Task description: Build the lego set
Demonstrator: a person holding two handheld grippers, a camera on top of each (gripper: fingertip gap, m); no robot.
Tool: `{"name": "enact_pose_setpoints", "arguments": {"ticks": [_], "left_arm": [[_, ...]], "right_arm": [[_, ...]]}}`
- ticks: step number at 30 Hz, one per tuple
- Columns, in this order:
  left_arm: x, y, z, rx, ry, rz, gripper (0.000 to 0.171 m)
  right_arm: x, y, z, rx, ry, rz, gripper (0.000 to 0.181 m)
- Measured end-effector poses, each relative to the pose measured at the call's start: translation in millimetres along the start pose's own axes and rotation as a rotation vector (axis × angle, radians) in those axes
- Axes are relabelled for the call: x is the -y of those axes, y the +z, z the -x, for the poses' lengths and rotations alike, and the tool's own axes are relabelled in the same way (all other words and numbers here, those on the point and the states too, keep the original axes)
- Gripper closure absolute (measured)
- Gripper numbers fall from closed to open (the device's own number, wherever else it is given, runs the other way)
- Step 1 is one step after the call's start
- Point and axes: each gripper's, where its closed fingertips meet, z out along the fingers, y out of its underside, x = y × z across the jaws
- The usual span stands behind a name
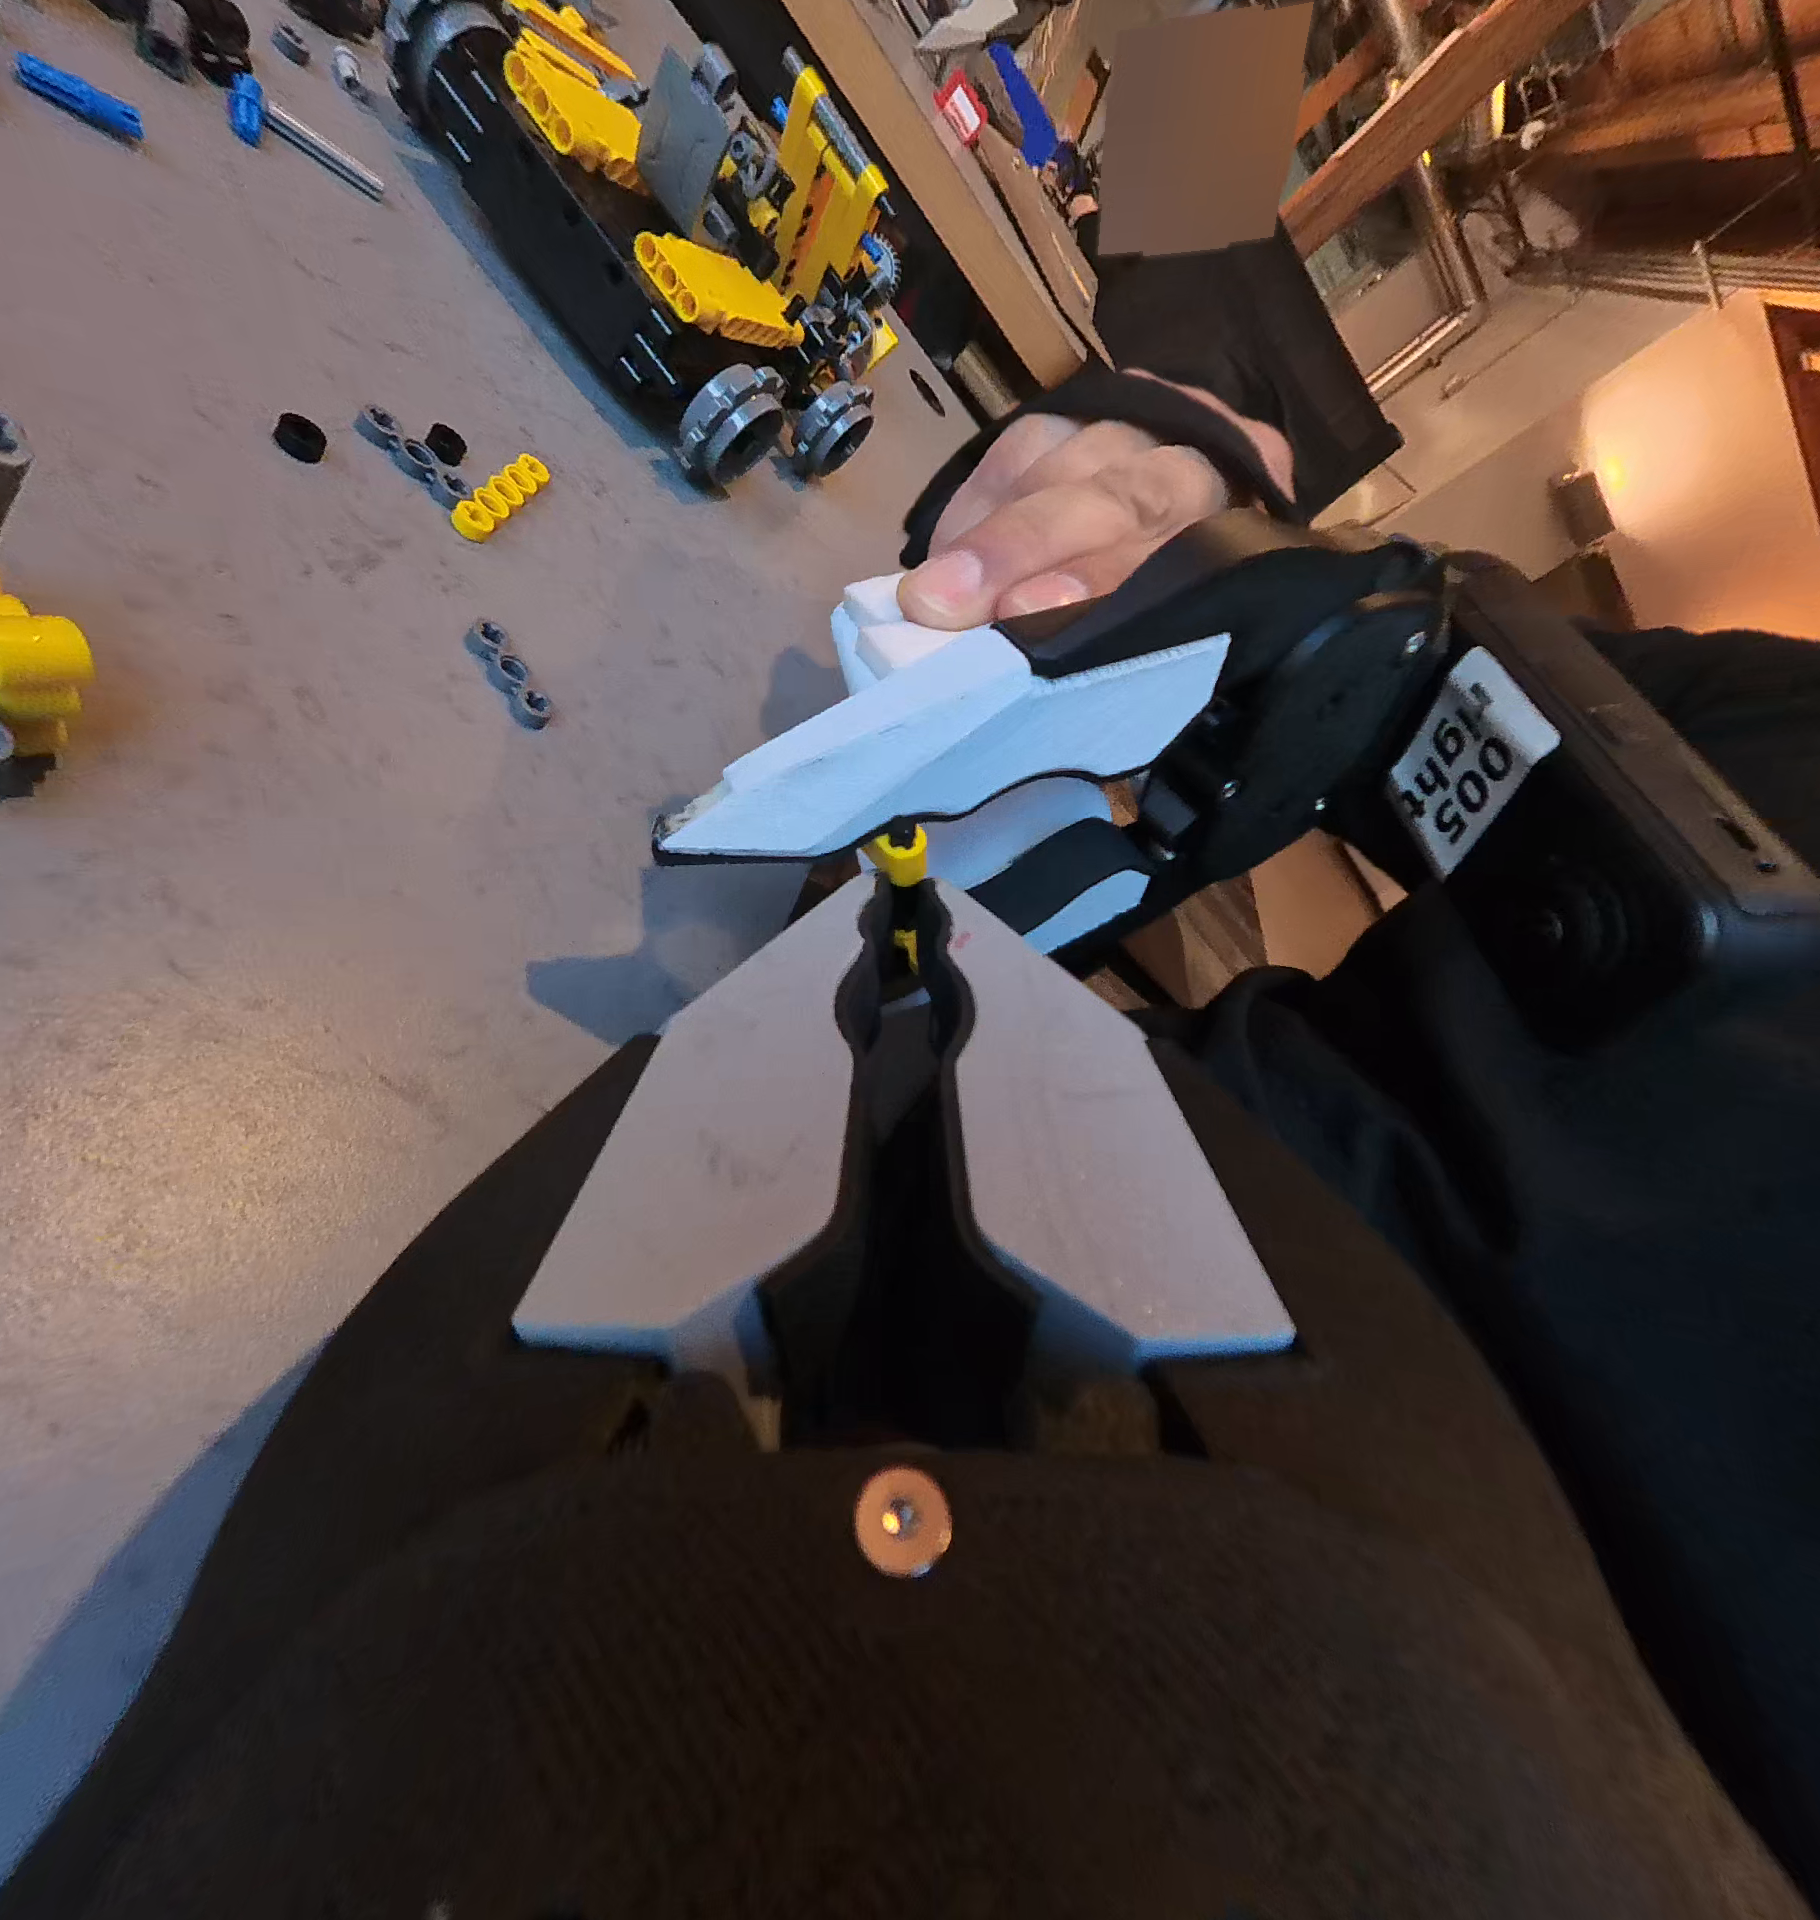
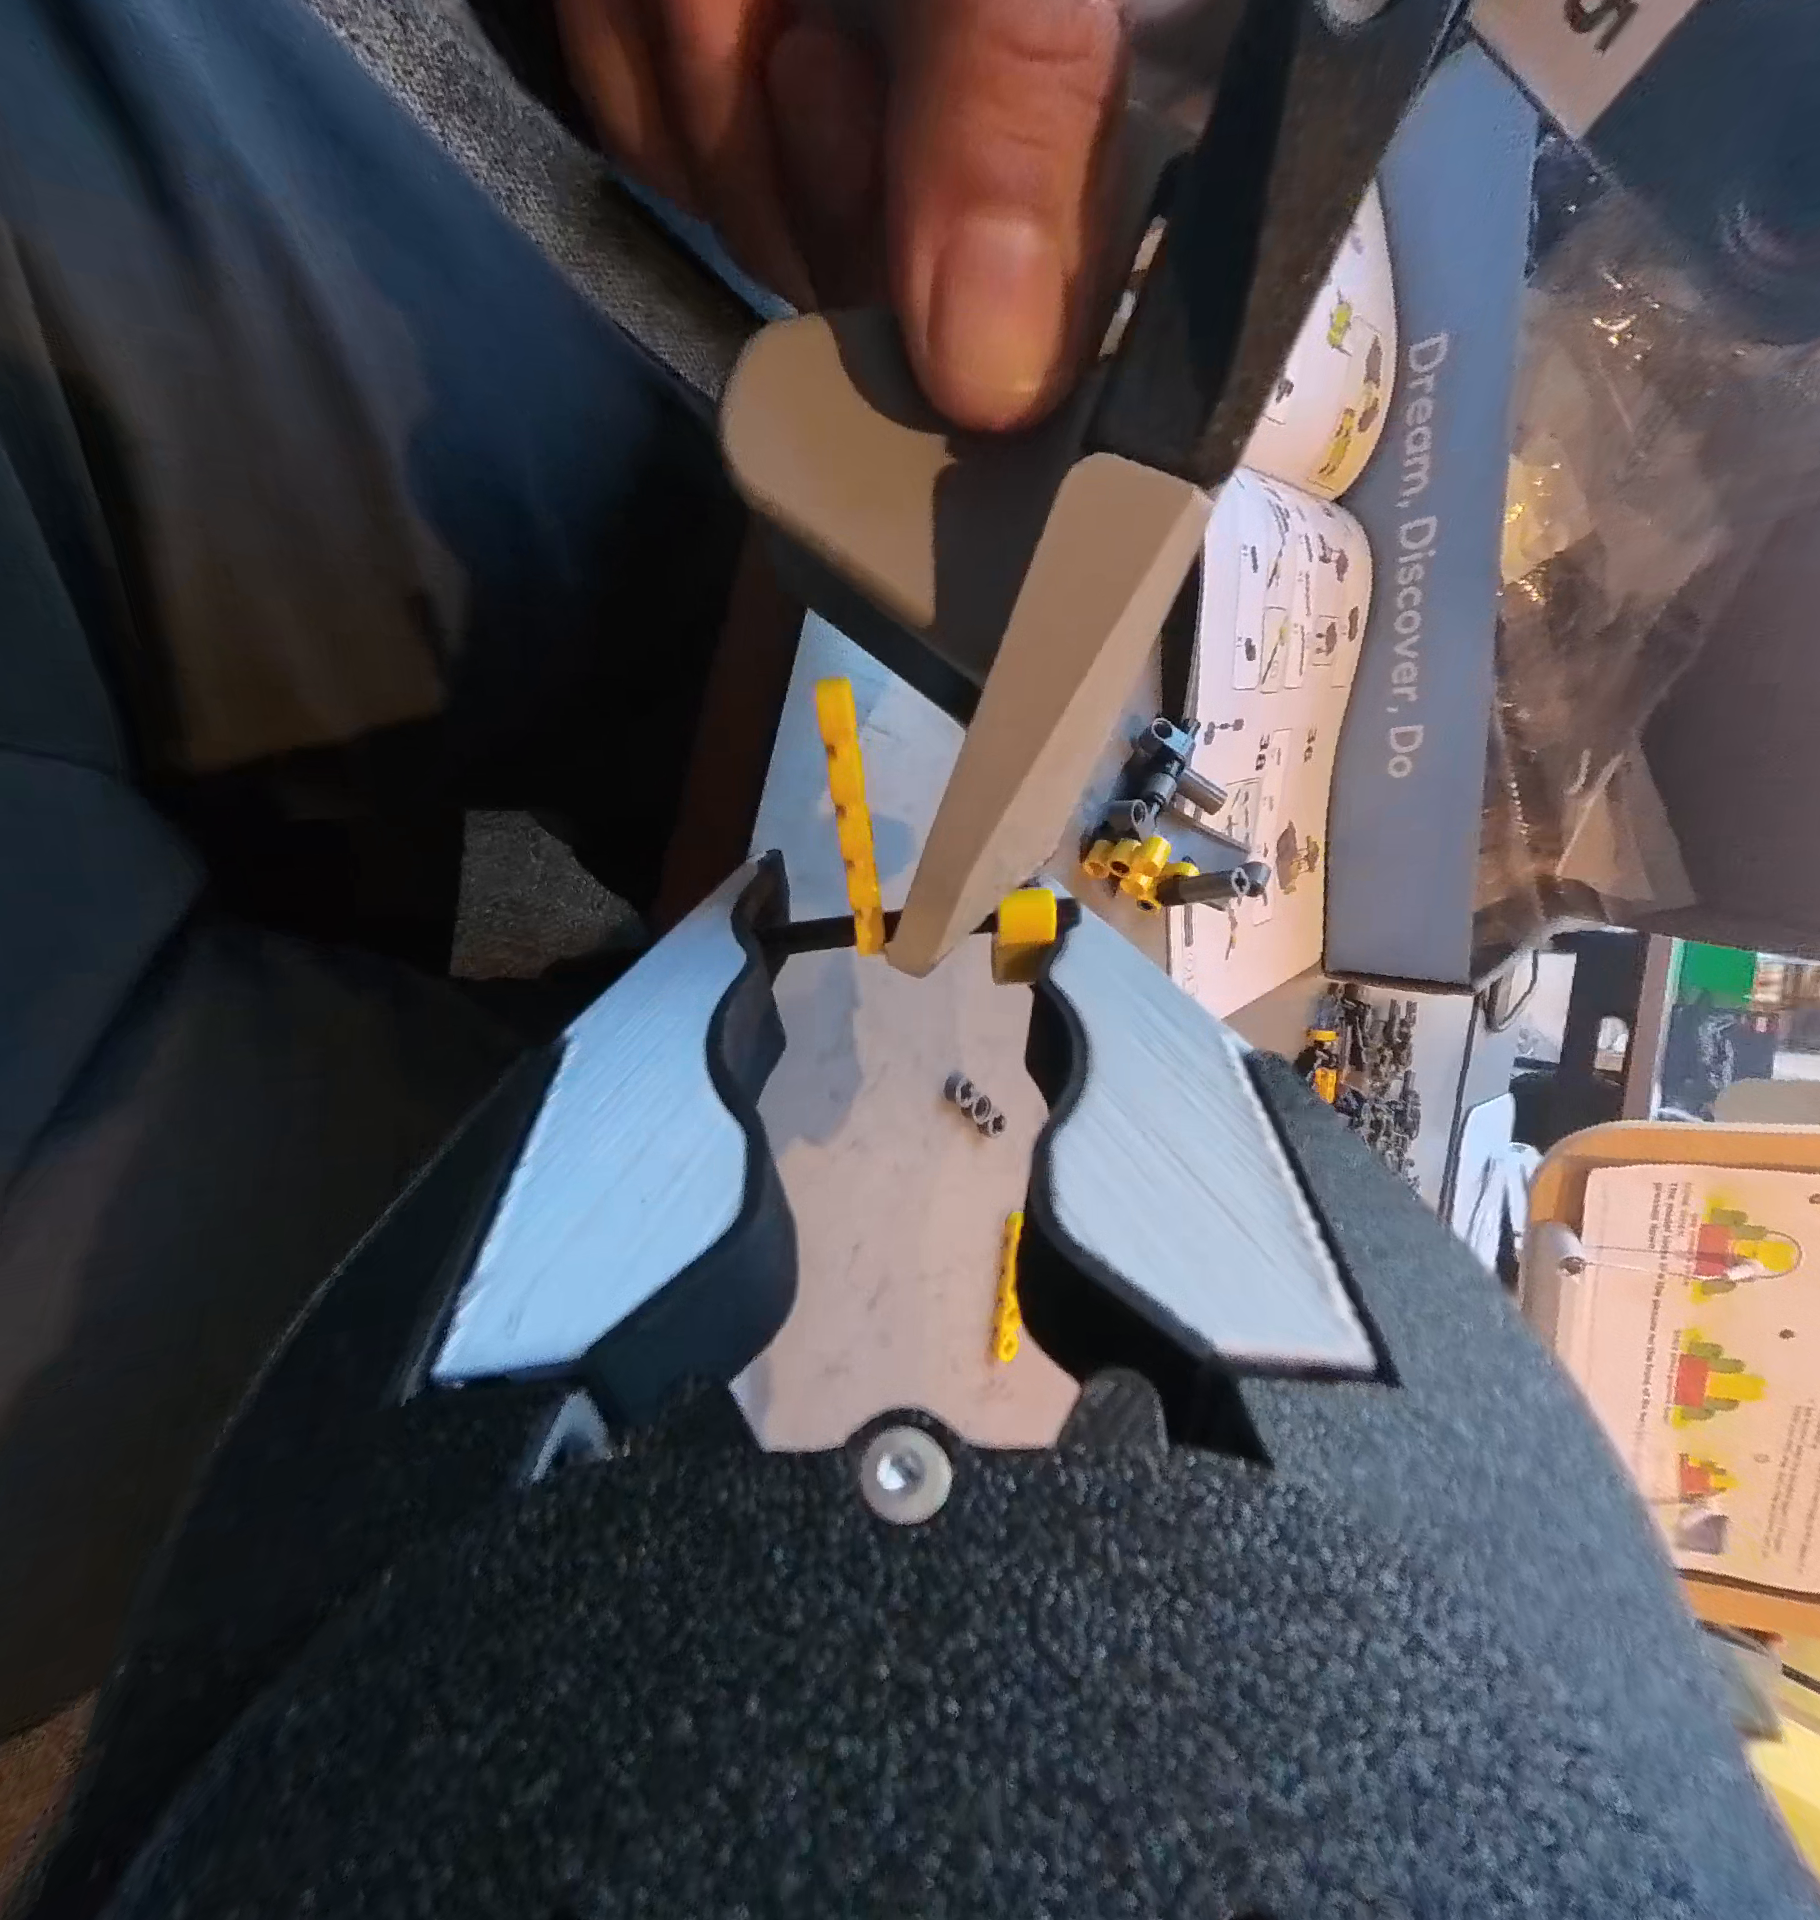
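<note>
A black axle [image 2: 812,928] sits crosswise in the mouth of the right gripper [image 2: 916,914], running from one fingertip to the other. A long yellow beam [image 2: 846,821] is threaded on it near one tip and stands up from it. A short yellow connector [image 2: 1025,928] sits on the other end, touching the opposite fingertip. The right jaws are part open, as wide as the axle is long, and they appear to clamp it by its ends.

The left gripper [image 1: 901,904] meets the axle from across, between the beam and the connector. Its jaws are drawn almost together, with only a narrow slit at the tips, where a bit of yellow and black shows pinched. From the left wrist view the right gripper's white fingers lie side-on just past those tips, with a gloved hand [image 1: 1051,520] on top of them.

All this hangs above a pale table [image 2: 885,1226]. Directly below, between the right fingers, lie a small grey link [image 2: 977,1103] and a thin yellow strip [image 2: 1008,1288]. Farther off there is a cluster of grey and yellow parts [image 2: 1145,831] beside an open instruction booklet [image 2: 1290,582]. Across the table stands a yellow and black vehicle model [image 1: 698,229], with loose grey, black, yellow and blue pieces scattered near it.
</note>
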Motion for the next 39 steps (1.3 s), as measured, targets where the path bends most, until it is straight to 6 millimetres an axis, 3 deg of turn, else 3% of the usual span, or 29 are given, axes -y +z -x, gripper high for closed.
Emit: {"name": "enact_pose_setpoints", "arguments": {"ticks": [11,13,15,18,22,25,31,35,39], "left_arm": [[-4,-2,3,0.026,-0.018,-0.052,0.167],[-8,-7,2,0.058,0.004,-0.014,0.163],[-3,-15,4,0.126,0.053,-0.058,0.171],[-4,-13,18,0.199,0.075,-0.052,0.171],[6,-23,15,0.11,-0.002,-0.103,0.171],[8,-34,27,0.213,0.02,-0.09,0.147],[27,-27,15,0.149,0.041,-0.121,0.141],[27,-20,14,0.121,0.058,-0.113,0.168],[22,-23,15,0.139,0.073,-0.1,0.168]], "right_arm": [[0,1,1,-0.016,-0.152,0.045,0.146],[1,2,2,-0.039,-0.215,0.038,0.18],[-5,7,10,-0.012,-0.205,0.047,0.18],[0,9,-1,-0.039,-0.156,0.024,0.178],[-18,18,-12,-0.066,-0.078,0.087,0.172],[-17,16,-17,-0.096,-0.062,0.075,0.172],[-17,17,-13,-0.092,-0.078,0.087,0.171],[-14,16,-9,-0.124,-0.146,0.099,0.171],[-14,16,-8,-0.13,-0.179,0.097,0.171]]}}
